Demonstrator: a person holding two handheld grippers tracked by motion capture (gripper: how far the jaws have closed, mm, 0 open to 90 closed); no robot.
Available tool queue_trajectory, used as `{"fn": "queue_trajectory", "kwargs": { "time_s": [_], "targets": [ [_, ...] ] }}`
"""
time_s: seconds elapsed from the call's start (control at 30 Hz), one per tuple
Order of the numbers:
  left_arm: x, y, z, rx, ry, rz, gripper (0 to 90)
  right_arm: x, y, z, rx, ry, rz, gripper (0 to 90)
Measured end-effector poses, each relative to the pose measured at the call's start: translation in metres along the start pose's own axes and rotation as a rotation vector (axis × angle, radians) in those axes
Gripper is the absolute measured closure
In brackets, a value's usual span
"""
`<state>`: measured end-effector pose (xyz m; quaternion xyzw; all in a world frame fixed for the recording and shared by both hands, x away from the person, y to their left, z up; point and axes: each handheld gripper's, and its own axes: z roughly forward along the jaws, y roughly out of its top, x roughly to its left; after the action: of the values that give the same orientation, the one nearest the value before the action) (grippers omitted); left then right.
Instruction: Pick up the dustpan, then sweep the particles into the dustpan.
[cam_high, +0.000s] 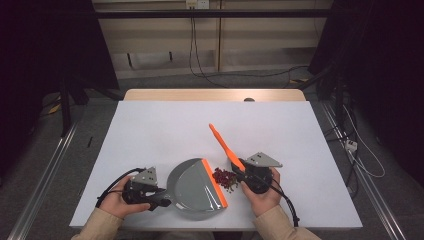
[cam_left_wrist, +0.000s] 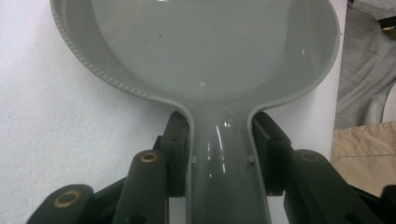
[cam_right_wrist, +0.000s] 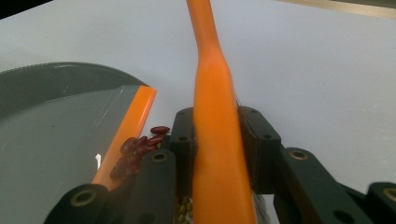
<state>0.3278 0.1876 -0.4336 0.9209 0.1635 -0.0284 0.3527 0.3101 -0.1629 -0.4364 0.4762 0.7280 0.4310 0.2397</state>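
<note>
Left gripper (cam_high: 162, 201) clamps the dustpan (cam_high: 192, 192) handle, right gripper (cam_high: 239, 175) clamps the brush (cam_high: 223, 142); beans (cam_high: 225, 178) sit at the lip, apparently none swept in.

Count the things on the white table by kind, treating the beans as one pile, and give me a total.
Dustpan: 1
Orange brush: 1
Pile of beans: 1
Hand-held grippers: 2, left and right
Total: 5

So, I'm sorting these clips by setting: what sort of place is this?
Probably a lab or recording studio, not a home: a white-covered table ringed by dark curtains, cables trailing over the floor, and metal rails along both sides.
</note>
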Motion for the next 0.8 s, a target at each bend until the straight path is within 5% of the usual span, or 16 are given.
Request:
{"fn": "queue_trajectory", "kwargs": {
  "time_s": [0.8],
  "targets": [
    [-0.0004,0.0002,0.0034,-0.012,-0.013,-0.006,63.1,0.0081,0.0006,0.0021,0.002,0.016,0.038,69.2]
  ]
}}
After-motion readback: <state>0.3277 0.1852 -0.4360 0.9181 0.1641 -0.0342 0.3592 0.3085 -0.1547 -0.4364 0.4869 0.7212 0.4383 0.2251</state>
